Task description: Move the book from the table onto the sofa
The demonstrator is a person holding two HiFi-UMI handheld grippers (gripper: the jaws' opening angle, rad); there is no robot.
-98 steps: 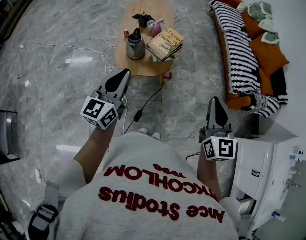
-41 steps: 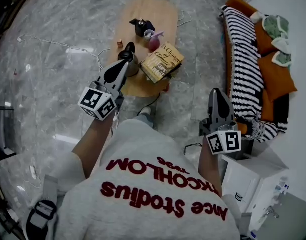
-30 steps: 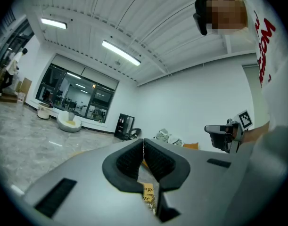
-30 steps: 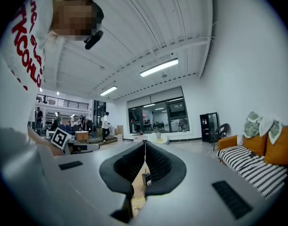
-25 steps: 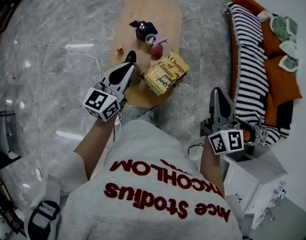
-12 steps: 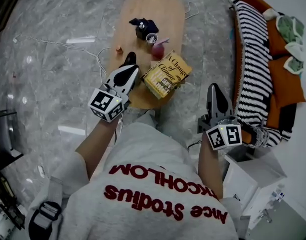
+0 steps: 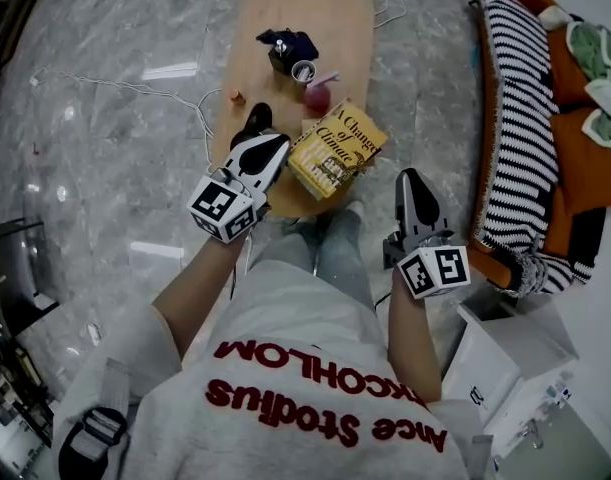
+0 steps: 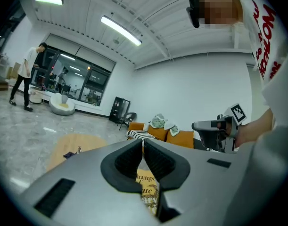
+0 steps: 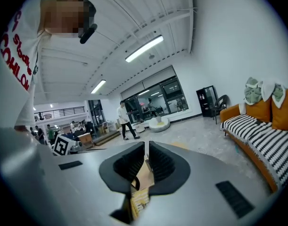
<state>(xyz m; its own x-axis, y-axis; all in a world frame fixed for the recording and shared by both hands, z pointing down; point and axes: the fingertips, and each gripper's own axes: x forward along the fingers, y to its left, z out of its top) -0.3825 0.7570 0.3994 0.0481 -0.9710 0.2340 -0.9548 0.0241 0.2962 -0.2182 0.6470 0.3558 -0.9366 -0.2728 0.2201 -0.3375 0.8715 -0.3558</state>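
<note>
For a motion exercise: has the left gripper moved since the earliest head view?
Yes: the left gripper advanced toward the wooden table; then short of it, now overlapping its near end beside the book.

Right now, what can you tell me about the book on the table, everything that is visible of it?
The book is thick, with a yellow cover and dark title print, closed, lying flat, cover up. It sits askew at the near end of the oval wooden table, and one corner seems to poke past the edge. A pink thing stands close behind it. Neither gripper holds it: the left gripper, jaws shut, hovers by its left edge; the right gripper is off to its right.
</note>
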